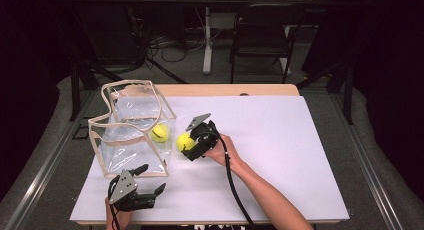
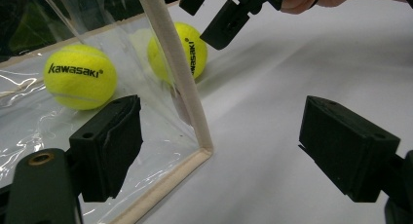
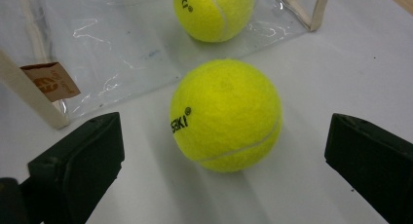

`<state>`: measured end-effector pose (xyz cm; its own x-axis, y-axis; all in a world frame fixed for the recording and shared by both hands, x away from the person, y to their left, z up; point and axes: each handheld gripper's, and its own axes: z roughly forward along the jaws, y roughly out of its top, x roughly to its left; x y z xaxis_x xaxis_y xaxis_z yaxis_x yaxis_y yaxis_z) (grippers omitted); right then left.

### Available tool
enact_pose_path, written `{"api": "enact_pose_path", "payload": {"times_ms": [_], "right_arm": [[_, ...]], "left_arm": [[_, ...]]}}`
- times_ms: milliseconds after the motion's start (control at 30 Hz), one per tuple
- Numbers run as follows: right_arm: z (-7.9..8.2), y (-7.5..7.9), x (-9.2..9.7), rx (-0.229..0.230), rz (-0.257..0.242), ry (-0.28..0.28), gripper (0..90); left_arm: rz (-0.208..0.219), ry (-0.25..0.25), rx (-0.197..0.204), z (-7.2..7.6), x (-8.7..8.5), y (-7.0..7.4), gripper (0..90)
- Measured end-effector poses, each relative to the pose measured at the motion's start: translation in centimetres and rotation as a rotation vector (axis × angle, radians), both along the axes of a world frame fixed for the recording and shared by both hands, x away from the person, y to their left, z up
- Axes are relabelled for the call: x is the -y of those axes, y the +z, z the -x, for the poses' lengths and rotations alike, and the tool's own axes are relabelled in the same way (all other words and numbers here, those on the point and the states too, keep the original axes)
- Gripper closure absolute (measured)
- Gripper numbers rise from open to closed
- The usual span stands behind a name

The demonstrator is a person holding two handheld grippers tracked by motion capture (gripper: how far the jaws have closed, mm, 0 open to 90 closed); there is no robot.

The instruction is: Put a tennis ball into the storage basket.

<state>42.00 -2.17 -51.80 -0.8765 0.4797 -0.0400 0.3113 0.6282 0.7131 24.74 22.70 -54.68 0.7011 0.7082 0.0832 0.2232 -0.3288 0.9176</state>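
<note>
"kawasaki" on the tennis ball [image 2: 80, 76] in the bag [image 2: 195, 112]

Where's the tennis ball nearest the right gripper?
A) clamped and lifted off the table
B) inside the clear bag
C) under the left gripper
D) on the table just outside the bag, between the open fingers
D: the tennis ball sits on the white table outside the clear bag, with the right gripper open around it, fingers apart from it on both sides.
</note>
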Motion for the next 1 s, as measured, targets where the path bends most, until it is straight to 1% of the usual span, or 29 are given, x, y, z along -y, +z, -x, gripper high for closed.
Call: {"api": "enact_pose_path", "payload": {"times_ms": [333, 500, 600, 800, 867, 1000], "right_arm": [[-0.7, -1.1, -1.2, -0.018, 0.019, 0.003, 0.1], [-1.0, -1.7, -1.5, -0.033, 0.023, 0.000, 0.9], [-1.1, -1.9, -1.5, -0.030, 0.028, 0.001, 1.8], [-1.2, -2.1, -1.7, -0.028, 0.039, -0.006, 8.8], [-1.2, -2.2, -1.7, -0.029, 0.038, -0.005, 13.8], [-1.3, -2.5, -1.7, -0.032, 0.046, -0.011, 16.3]], "left_arm": [[-0.001, -0.001, 0.001, 0.0, 0.0, 0.0, 16.0], [0.000, 0.000, 0.000, 0.0, 0.0, 0.0, 15.9], [-0.001, -0.001, -0.002, 0.0, 0.0, 0.0, 15.9], [0.000, 0.000, -0.001, 0.0, 0.0, 0.0, 15.9], [0.000, -0.003, 0.000, 0.0, 0.0, 0.0, 16.0], [0.000, -0.001, -0.001, 0.0, 0.0, 0.0, 15.9]]}}
